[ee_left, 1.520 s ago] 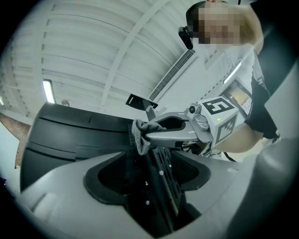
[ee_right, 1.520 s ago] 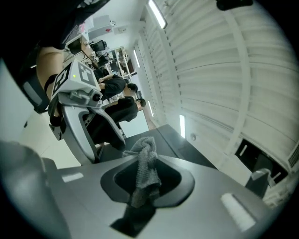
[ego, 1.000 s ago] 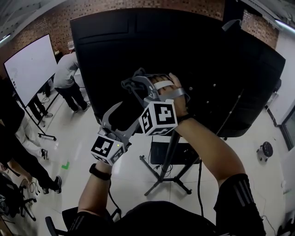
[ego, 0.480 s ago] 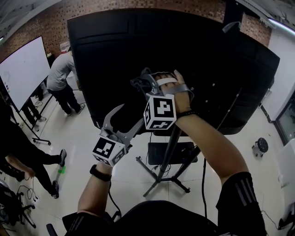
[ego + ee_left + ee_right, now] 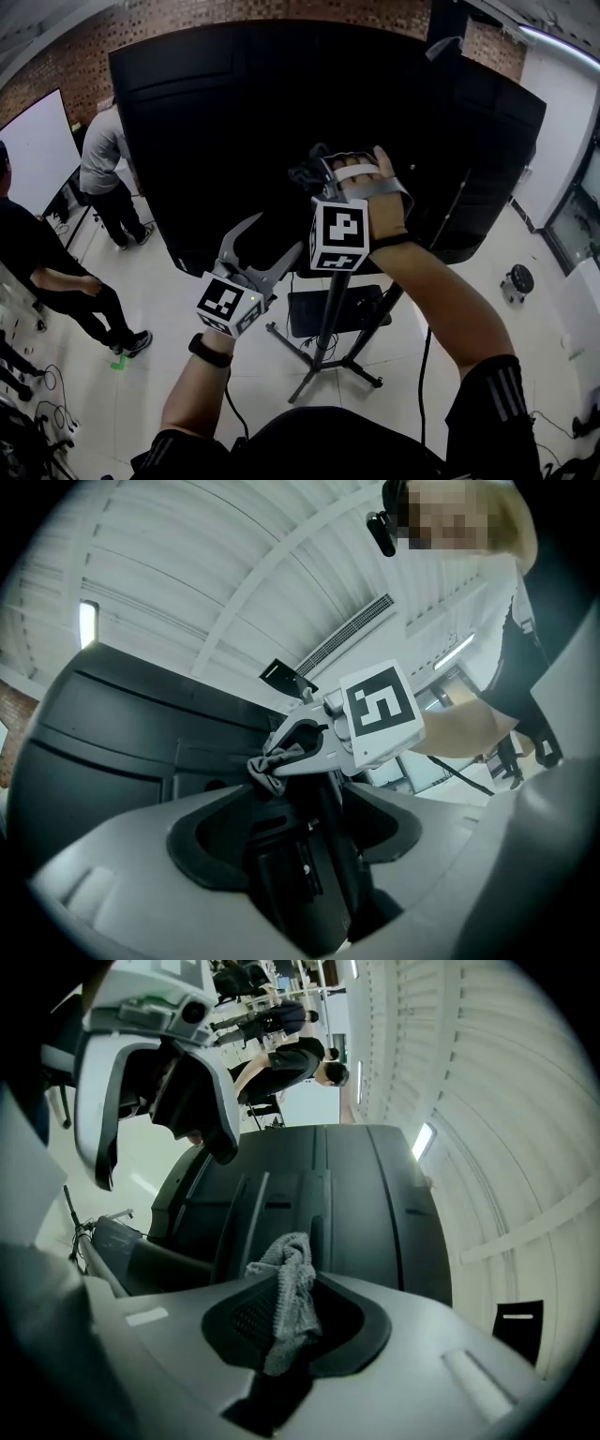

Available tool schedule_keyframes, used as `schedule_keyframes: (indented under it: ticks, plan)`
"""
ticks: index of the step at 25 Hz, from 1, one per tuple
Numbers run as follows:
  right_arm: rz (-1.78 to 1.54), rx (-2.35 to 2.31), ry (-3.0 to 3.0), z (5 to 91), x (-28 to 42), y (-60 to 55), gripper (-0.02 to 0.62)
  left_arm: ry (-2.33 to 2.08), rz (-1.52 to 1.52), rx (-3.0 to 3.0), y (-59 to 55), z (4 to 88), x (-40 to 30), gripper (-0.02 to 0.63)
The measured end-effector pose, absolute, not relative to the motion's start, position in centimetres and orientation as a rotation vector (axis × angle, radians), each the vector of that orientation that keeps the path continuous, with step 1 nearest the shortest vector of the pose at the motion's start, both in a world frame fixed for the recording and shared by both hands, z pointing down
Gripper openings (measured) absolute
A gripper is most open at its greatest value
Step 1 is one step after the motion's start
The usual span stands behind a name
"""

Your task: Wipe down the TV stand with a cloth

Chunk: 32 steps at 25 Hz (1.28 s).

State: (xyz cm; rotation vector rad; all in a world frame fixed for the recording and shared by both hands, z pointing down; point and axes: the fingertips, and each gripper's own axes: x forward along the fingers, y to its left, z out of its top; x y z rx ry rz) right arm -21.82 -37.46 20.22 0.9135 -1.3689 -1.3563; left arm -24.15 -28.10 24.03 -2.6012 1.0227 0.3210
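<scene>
You are clenching the right gripper (image 5: 307, 176) on the grey cloth (image 5: 286, 1302), and a loose tuft is poking out past its tips. It is sitting near 12 o'clock in the head view, close to the black TV back (image 5: 234, 112), though contact is not showing clearly. The left gripper (image 5: 270, 246), at 8 o'clock from the right one, is hanging released and is gripping nothing. The TV stand (image 5: 329, 323) pole is running down toward 6 o'clock, well below the cloth. Judging from this, you are wanting the tuft pressed flat to the pole and drawn along it in long strokes, with the metal tips staying off the surface.
</scene>
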Motion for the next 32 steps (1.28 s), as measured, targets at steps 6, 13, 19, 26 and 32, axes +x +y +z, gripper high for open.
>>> schedule_keyframes:
  ticks: [6,13,19,26,32]
  plan:
    - [-1.396,0.967,-1.49,18.8,-22.8,-34.1,0.066,1.003,0.328,-2.613,-27.8,24.3,-23.9,0.318]
    - [-1.447,0.851,-1.731,21.1,-29.0,-31.2,0.066,1.08,0.316,-2.605,-27.9,25.6,-26.9,0.318]
    - [-1.393,0.804,-1.729,23.9,-32.5,-33.7,0.066,1.17,0.29,-2.575,-27.8,27.3,-30.1,0.318]
    - [-1.394,0.767,-1.635,26.0,-32.8,-36.2,0.066,1.209,0.26,-2.586,-27.6,28.4,-30.8,0.318]
    - [-1.377,0.782,-1.565,26.6,-30.0,-36.8,0.064,1.162,0.259,-2.616,-27.9,28.7,-29.1,0.319]
